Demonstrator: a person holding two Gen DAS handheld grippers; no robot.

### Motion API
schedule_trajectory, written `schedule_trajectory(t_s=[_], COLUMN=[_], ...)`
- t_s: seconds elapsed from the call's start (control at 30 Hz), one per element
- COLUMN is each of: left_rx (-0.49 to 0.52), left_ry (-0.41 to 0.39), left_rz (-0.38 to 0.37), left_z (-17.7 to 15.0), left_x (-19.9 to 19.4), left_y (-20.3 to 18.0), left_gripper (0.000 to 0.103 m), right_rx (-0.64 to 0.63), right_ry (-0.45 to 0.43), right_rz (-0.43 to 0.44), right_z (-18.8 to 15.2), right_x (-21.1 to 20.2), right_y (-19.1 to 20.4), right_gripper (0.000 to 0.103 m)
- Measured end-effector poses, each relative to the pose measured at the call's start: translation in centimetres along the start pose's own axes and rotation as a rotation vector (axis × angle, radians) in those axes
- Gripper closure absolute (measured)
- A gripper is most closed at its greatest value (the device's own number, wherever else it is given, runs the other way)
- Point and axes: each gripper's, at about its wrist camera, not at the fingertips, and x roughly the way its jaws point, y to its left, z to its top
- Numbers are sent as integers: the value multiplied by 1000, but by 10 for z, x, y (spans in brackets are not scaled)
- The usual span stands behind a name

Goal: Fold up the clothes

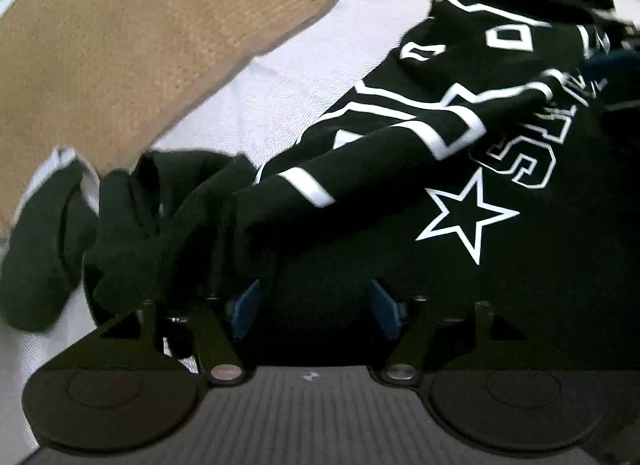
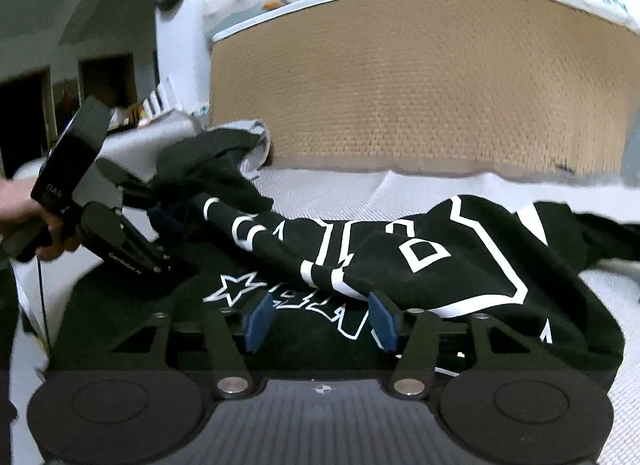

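Black jersey (image 2: 420, 261) with white star and lettering laid on white bed sheet (image 2: 340, 189), just before tan woven mattress side (image 2: 420, 85). One flap seen doubled over jersey front, likely fold under way. Left claw (image 1: 316, 305) released, pads apart over dark cloth by bunched sleeve (image 1: 160, 201). Right claw (image 2: 320, 321) released, nothing gripped, at jersey's near edge.
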Motion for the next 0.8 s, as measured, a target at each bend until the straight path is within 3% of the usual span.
schedule_trajectory(t_s=[0.17, 0.3, 0.47, 0.5, 0.57, 0.6, 0.7, 0.8], left_rx=[-76, -153, -200, -205, -209, -213, -222, -212], left_ry=[-4, -11, -15, -17, -21, -24, -33, -41], left_rz=[-58, -107, -142, -146, -153, -159, -175, -179], left_z=[-2, -10, -13, -14, -15, -16, -19, -20], left_x=[0, 4, 5, 6, 5, 5, 3, 2], left_y=[13, 24, 29, 29, 30, 30, 31, 29], left_gripper=[38, 38, 38, 38, 38, 38, 38, 37], right_rx=[-71, -253, -403, -425, -459, -466, -435, -344], right_ry=[11, 20, 132, 154, 209, 239, 295, 289], right_rz=[-49, -97, -99, -86, -70, -63, -77, -127], right_z=[1, 9, 28, 32, 40, 46, 64, 85], right_x=[2, 10, 46, 54, 71, 81, 103, 114], right_y=[7, 20, 32, 33, 32, 30, 20, 0], right_gripper=[45, 45, 45, 48, 65, 82, 90, 91])
